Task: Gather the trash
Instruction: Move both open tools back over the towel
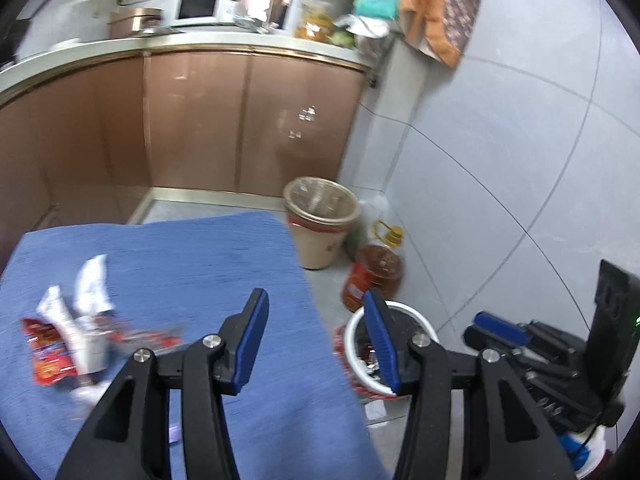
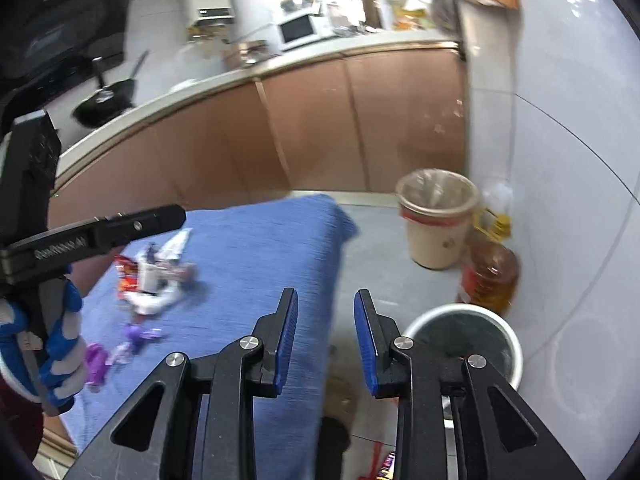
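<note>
Both my claws empty: left claw approx half open, right claw narrower. Wrappers not yet cleared off blue desk; white bin w/ some trash, so I judge plenty left.

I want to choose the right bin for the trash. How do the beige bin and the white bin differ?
The beige bin is taller, with a clear liner and a red band; the white bin is lower, with a dark inside. The beige bin stands by the cabinets; the white bin stands nearer the grippers, beside the blue-covered table. Both are round, open and on the floor.
</note>
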A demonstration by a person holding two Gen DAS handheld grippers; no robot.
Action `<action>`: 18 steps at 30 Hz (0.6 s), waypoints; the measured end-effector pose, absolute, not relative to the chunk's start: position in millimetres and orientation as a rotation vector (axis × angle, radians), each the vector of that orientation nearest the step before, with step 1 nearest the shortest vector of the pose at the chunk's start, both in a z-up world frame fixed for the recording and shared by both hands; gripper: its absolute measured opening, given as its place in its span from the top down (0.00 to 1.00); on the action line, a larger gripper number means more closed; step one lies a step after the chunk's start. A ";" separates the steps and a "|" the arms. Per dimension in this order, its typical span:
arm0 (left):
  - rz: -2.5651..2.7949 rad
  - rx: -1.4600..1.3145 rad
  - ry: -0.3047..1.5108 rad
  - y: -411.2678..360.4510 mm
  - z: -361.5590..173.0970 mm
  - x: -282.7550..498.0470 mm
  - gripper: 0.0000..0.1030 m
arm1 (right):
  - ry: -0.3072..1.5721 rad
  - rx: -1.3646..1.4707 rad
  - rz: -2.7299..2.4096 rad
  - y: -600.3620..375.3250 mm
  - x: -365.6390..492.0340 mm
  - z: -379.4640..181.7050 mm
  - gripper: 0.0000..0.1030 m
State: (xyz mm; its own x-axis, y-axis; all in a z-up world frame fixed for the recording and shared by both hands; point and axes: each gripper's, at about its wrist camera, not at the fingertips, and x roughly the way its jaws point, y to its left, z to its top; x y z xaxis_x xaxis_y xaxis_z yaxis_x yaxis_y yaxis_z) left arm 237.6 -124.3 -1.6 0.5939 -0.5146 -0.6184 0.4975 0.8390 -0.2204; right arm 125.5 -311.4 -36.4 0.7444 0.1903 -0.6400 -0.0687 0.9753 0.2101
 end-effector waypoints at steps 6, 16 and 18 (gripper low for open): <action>-0.483 -0.065 0.695 -35.3 4.5 232.7 0.54 | 0.699 0.123 0.233 -253.2 126.8 -15.6 0.67; -0.305 -0.144 0.720 80.5 -18.3 244.2 0.50 | 0.750 0.135 0.344 -193.0 153.8 -32.6 0.56; -0.290 -0.181 0.740 93.4 -22.0 255.8 0.49 | 0.771 0.146 0.365 -183.9 164.4 -42.2 0.56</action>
State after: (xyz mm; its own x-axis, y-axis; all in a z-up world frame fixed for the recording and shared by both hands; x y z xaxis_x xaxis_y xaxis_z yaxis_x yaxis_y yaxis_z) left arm 255.9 93.4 -22.0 0.7010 -0.3227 -0.6360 0.1958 0.9446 -0.2635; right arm 164.4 -183.9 -42.2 0.6585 0.3739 -0.6531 -0.2681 0.9275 0.2606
